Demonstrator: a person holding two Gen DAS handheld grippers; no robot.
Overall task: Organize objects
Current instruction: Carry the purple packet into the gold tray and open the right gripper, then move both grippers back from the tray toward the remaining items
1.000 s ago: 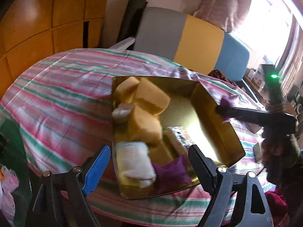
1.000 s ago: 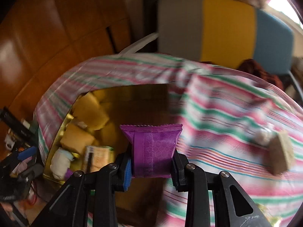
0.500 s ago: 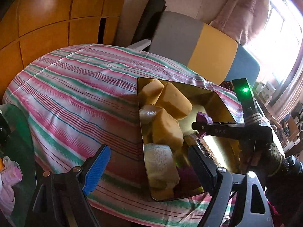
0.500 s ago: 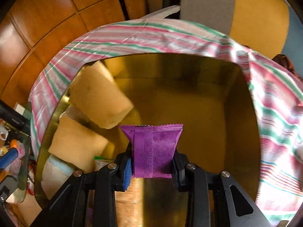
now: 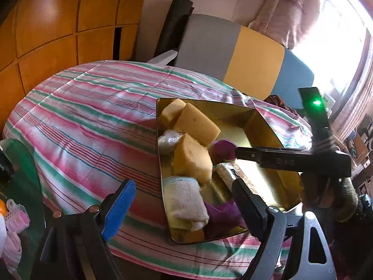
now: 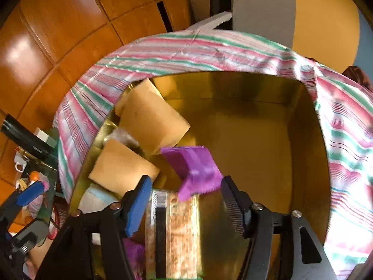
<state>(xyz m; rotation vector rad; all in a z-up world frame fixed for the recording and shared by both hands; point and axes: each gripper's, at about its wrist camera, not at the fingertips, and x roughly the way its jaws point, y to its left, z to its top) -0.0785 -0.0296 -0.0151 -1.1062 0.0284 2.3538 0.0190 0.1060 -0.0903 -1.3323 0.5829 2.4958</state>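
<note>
The right hand-held gripper (image 6: 184, 200) is opening, the purple packet (image 6: 193, 170) now dropping free into the gold tin (image 6: 303, 140); the left hand-held gripper (image 5: 179, 200) hangs wide, empty.

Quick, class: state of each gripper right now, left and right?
Left gripper: open, holding nothing, above the gold tin's near end.
Right gripper: jaws opening; the purple packet sits tilted between them, pads clear of it.

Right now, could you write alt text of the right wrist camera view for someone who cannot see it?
A purple packet tips loose between the opening jaws of the right gripper, over a gold tin on a striped tablecloth. The tin's left side already holds yellow sponges and a long snack bar.
</note>
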